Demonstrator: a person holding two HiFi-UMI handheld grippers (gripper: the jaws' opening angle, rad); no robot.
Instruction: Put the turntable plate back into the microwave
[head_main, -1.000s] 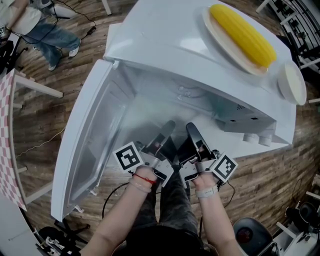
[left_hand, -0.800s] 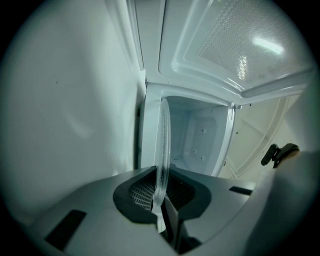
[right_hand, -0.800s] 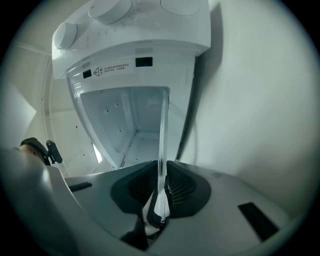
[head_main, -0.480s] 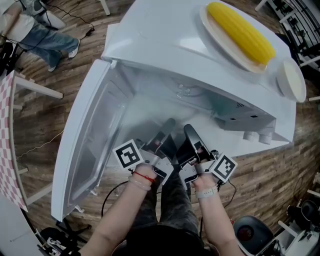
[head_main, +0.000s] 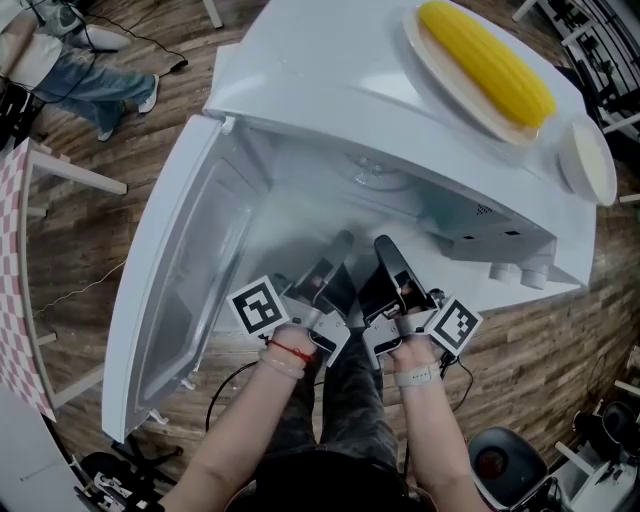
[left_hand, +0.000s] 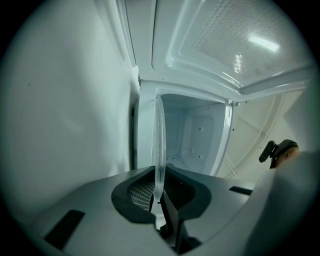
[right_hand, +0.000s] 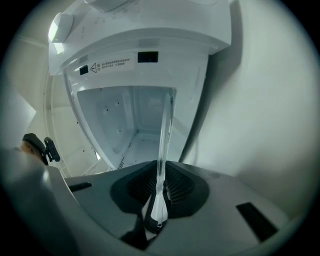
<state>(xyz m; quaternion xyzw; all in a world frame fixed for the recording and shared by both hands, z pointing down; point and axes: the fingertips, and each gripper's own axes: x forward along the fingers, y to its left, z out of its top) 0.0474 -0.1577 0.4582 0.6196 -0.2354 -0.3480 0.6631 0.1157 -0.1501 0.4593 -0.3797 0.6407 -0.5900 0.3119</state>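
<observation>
The white microwave (head_main: 330, 90) stands with its door (head_main: 170, 290) swung open to the left. The clear glass turntable plate (head_main: 300, 235) is hard to make out in the head view, a faint haze at the mouth of the cavity. My left gripper (head_main: 338, 243) is shut on its near rim, and the plate (left_hand: 159, 140) shows edge-on between the jaws. My right gripper (head_main: 384, 247) is shut on the same rim close beside it, with the plate (right_hand: 164, 135) rising from its jaws toward the empty cavity (right_hand: 130, 120).
On the microwave's top lie a plate with a corn cob (head_main: 485, 65) and a white dish (head_main: 587, 165). A person (head_main: 60, 55) stands at the far left on the wood floor. A checkered table edge (head_main: 10, 290) is at the left.
Both grippers with the plate have edged slightly forward toward the cavity; the right one has shifted a little to the right.
</observation>
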